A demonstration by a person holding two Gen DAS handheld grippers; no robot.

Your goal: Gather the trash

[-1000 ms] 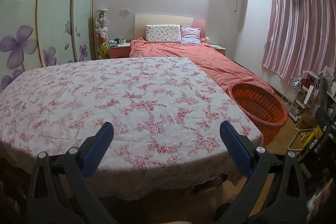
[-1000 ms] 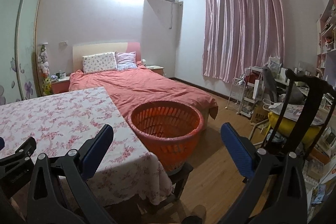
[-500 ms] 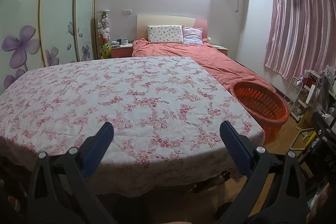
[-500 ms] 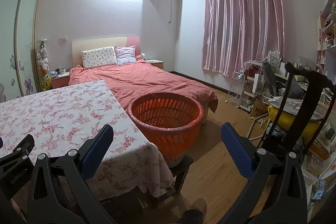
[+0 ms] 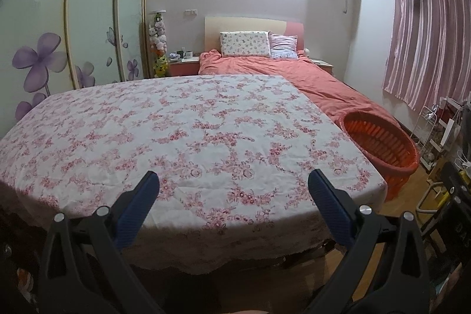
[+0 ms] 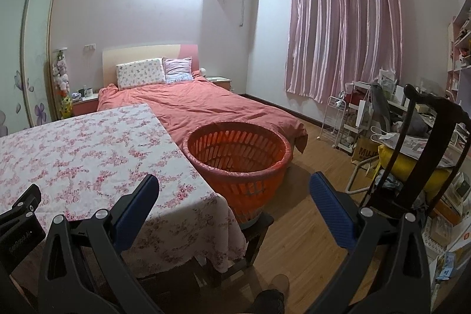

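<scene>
An orange slatted basket (image 6: 238, 155) stands on a dark stool at the right end of a table covered with a pink floral cloth (image 5: 188, 137). It also shows at the right in the left wrist view (image 5: 382, 143). My left gripper (image 5: 234, 181) is open and empty, above the table's near edge. My right gripper (image 6: 234, 184) is open and empty, held in front of the basket. No trash shows on the cloth.
A bed with an orange-red cover (image 6: 206, 105) lies behind the table and basket. A dark wooden chair (image 6: 426, 137), a wire rack (image 6: 335, 119) and cluttered shelves stand at the right. Bare wooden floor (image 6: 306, 214) lies to the right of the basket. A wardrobe (image 5: 73, 28) lines the left wall.
Both grippers have drawn back and risen a little, so more of the table's near edge and floor shows. Both stay open and empty.
</scene>
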